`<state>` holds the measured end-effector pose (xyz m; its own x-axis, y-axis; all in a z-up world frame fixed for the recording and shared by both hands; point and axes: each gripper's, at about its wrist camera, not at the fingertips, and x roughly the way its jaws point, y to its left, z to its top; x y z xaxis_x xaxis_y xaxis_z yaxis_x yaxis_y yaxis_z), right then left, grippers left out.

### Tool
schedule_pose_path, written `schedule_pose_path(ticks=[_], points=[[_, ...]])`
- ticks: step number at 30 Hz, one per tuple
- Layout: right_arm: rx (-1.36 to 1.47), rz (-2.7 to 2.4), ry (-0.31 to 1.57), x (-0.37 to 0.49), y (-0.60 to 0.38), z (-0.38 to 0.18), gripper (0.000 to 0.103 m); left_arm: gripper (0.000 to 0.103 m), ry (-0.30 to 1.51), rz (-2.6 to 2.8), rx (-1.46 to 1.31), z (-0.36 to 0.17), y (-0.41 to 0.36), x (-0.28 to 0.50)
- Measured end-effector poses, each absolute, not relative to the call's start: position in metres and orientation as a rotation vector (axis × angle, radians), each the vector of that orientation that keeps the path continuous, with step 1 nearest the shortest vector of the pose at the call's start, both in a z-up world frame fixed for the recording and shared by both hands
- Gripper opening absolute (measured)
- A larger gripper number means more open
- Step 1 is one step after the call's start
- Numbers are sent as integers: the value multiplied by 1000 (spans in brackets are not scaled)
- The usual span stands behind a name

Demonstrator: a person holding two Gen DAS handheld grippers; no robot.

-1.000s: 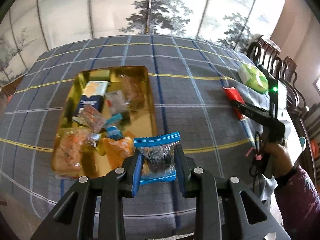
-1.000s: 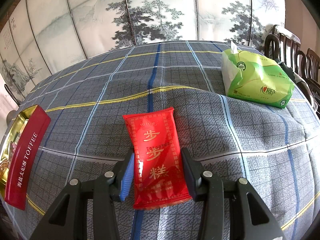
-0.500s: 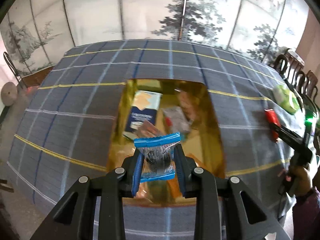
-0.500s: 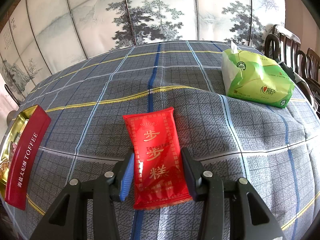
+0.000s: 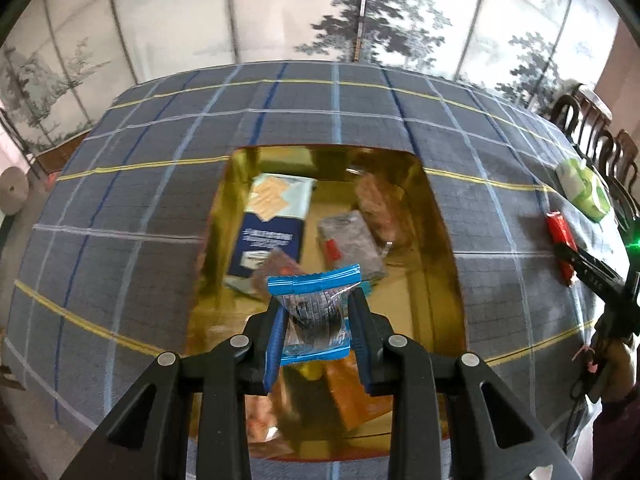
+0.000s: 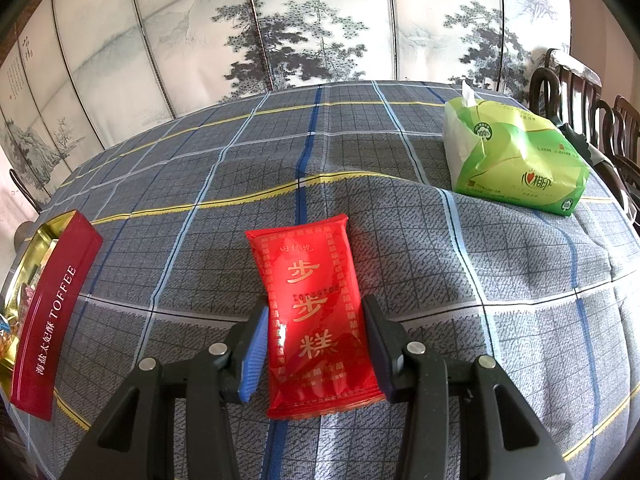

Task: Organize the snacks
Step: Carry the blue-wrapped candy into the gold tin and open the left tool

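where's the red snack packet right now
In the right wrist view the red snack packet lies on the plaid tablecloth between the right gripper fingers, with the green tissue pack beyond to the right and the toffee tin far left.

The left wrist view looks steeply down, close above an open gold-lined tin, while the right wrist view slants low across the grey plaid tablecloth; both share the shiny red snack packet, green tissue pack and tin.
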<state>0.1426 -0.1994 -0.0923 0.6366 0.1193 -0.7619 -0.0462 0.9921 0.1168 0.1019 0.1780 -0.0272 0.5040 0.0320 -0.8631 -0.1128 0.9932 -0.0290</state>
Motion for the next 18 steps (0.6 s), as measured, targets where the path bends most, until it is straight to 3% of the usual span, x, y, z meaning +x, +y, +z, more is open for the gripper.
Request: schedule_pose_path(ticks=[18], points=[[94,98,876,143,-199,-93,45,28,1067,-54,-62,-51,147,129]])
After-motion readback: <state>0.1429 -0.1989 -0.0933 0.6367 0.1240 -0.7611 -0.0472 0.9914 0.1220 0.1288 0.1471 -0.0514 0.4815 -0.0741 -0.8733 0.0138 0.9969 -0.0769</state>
